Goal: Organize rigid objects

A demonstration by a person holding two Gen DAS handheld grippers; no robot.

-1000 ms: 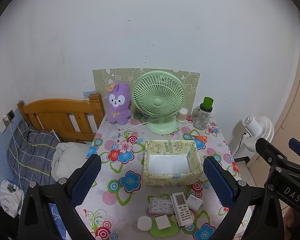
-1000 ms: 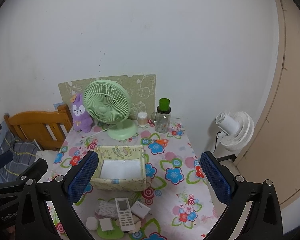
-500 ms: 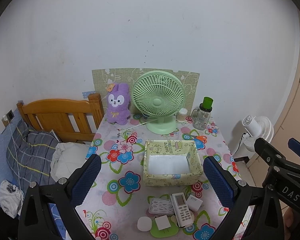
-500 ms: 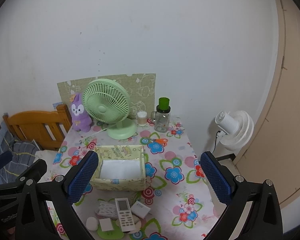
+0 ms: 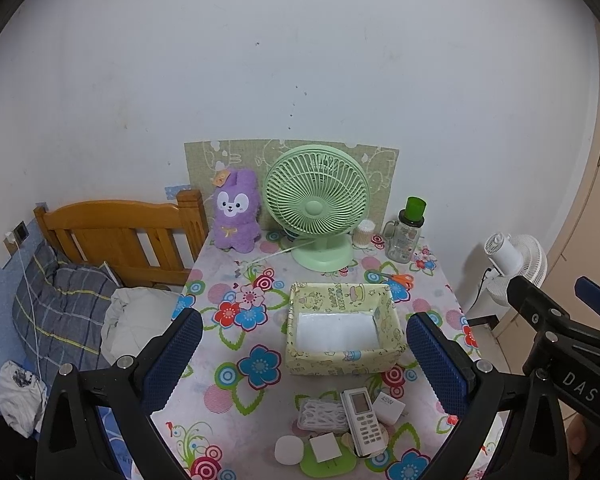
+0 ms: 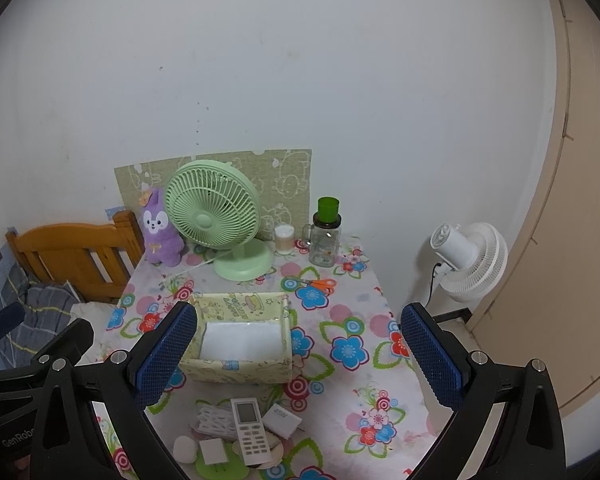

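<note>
An empty yellow patterned box (image 5: 342, 328) (image 6: 240, 336) stands mid-table on the floral cloth. In front of it lies a cluster: a white remote (image 5: 363, 416) (image 6: 250, 430), a white charger block (image 5: 388, 407) (image 6: 282, 420), a clear packet of white pieces (image 5: 320, 414) (image 6: 214, 420), a white square (image 5: 325, 447), a white round piece (image 5: 289, 450) and a green disc (image 5: 324, 465). My left gripper (image 5: 304, 356) and right gripper (image 6: 296, 352) are both open and empty, held high above the table's near side.
A green desk fan (image 5: 318, 208), a purple plush rabbit (image 5: 236, 210), a green-capped glass jar (image 5: 406, 230), a small cup (image 5: 365, 233) and orange scissors (image 5: 396, 278) line the back. A wooden bed headboard (image 5: 120, 232) is left; a white floor fan (image 6: 470, 262) and door right.
Both views have drifted very slightly; nothing on the table has moved and both grippers stay open.
</note>
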